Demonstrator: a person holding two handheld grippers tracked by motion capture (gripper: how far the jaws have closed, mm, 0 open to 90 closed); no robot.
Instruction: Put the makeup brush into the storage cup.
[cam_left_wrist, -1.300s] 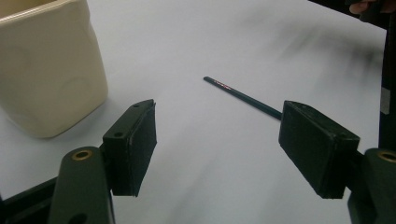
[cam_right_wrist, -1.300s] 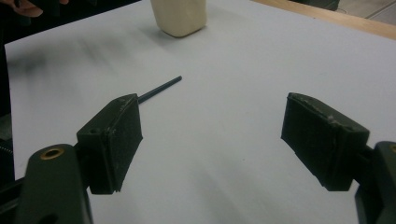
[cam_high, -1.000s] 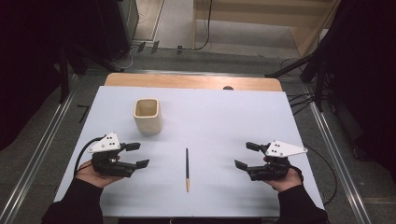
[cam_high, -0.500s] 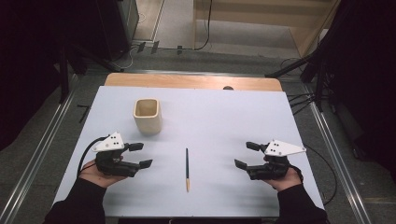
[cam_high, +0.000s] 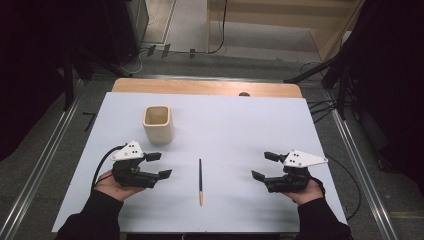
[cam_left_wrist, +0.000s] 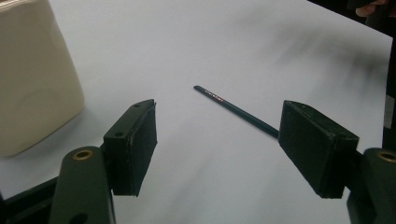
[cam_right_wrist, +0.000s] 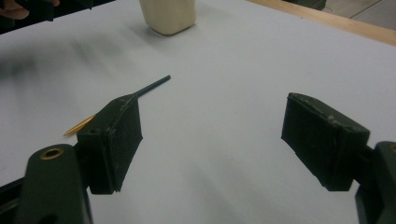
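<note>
A dark pencil (cam_high: 200, 180) with a tan tip lies on the white table (cam_high: 235, 125), pointing away from the person, midway between the two hands. A cream square cup (cam_high: 158, 123) stands upright behind and left of it. My left gripper (cam_high: 159, 165) rests open just left of the pencil, nothing between its jaws; its own view shows the pencil (cam_left_wrist: 233, 110) ahead and the cup (cam_left_wrist: 32, 74) at left. My right gripper (cam_high: 265, 165) is open and empty to the right of the pencil; its view shows the pencil (cam_right_wrist: 149, 86) and the cup (cam_right_wrist: 168, 16).
The table's far edge is a bare wooden strip (cam_high: 207, 88). Beyond it lie a grey floor and cables (cam_high: 220, 45). Metal rails (cam_high: 45, 150) run along both sides of the table. Dark equipment stands at the back left and right.
My left gripper has slid a little to the right, toward the pencil. The right gripper, the pencil and the cup have stayed where they were.
</note>
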